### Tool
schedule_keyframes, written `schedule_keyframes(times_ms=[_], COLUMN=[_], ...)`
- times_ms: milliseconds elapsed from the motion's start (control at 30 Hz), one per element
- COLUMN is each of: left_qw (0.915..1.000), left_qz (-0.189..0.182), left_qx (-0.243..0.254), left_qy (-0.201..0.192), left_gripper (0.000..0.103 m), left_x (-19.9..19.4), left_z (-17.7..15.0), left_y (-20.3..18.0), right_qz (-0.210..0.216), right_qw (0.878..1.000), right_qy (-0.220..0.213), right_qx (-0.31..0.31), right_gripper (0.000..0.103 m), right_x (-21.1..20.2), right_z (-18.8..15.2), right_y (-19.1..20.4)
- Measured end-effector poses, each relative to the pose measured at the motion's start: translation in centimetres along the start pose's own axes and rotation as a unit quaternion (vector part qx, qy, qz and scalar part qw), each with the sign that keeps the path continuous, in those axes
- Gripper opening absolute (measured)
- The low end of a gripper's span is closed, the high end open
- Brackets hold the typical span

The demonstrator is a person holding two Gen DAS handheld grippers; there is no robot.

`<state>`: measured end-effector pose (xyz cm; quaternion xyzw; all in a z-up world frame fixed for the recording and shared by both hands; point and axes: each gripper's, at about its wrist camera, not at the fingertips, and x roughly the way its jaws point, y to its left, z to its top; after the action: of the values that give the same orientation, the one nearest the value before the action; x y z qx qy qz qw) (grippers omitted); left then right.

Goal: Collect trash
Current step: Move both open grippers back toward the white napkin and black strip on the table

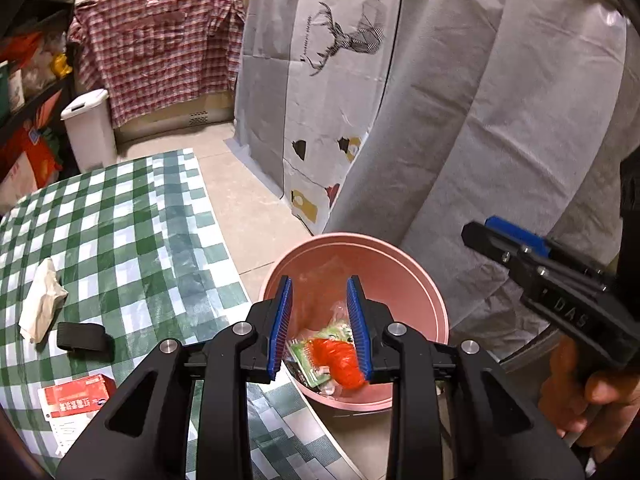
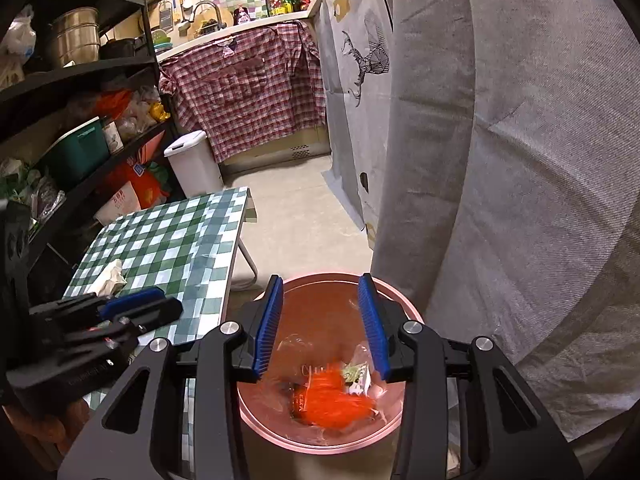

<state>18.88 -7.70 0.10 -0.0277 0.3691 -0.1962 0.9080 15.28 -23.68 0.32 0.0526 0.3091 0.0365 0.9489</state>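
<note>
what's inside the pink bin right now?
Inside the pink bin: an orange crumpled wrapper, a green-and-white packet beside it, and some clear plastic film. Whatever lies beneath that pile, and the bin's floor, is covered.

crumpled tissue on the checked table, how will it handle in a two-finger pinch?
The crumpled tissue looks soft and creased, so it will probably squash flat between the pads. Likely very light; a push may just slide it along the tablecloth.
</note>
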Motion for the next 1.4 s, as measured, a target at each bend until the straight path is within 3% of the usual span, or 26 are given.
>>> schedule_keyframes(times_ms=[433, 533, 600, 767, 1067, 1200, 1333, 1400], left_qw=[0.9994, 0.9990, 0.9985, 0.9951, 0.9854, 0.9838, 0.9794, 0.9779], left_qz=[0.024, 0.031, 0.039, 0.080, 0.157, 0.166, 0.163, 0.176], left_qx=[-0.010, -0.015, -0.017, -0.028, -0.042, -0.052, -0.110, -0.104], left_qy=[-0.023, -0.030, -0.035, -0.051, -0.050, -0.043, -0.046, -0.042], left_gripper=[0.028, 0.027, 0.023, 0.016, 0.013, 0.013, 0.013, 0.013], left_x=[-3.0, -4.1, -4.9, -7.8, -13.8, -13.8, -13.2, -12.8], left_z=[0.0, -0.1, 0.0, 0.0, 0.7, 0.0, -2.1, -2.5], left_y=[2.7, 3.9, 4.7, 8.1, 17.4, 20.2, 23.7, 24.2], right_qz=[0.020, 0.029, 0.040, 0.072, 0.115, 0.134, 0.159, 0.174], right_qw=[0.999, 0.999, 0.999, 0.997, 0.990, 0.985, 0.977, 0.973], right_qy=[-0.023, -0.026, -0.027, -0.023, -0.016, 0.004, 0.025, 0.037], right_qx=[-0.014, -0.021, -0.025, -0.030, -0.076, -0.109, -0.137, -0.148], right_gripper=[0.040, 0.037, 0.027, 0.011, 0.012, 0.012, 0.012, 0.012], right_x=[-0.6, -0.8, -0.8, -0.7, 0.7, 2.3, 3.9, 4.8], right_z=[0.4, 0.5, 0.5, 0.3, -0.3, -0.6, -0.9, -1.1], right_y=[2.3, 3.5, 4.3, 6.4, 11.4, 14.0, 16.4, 17.3])
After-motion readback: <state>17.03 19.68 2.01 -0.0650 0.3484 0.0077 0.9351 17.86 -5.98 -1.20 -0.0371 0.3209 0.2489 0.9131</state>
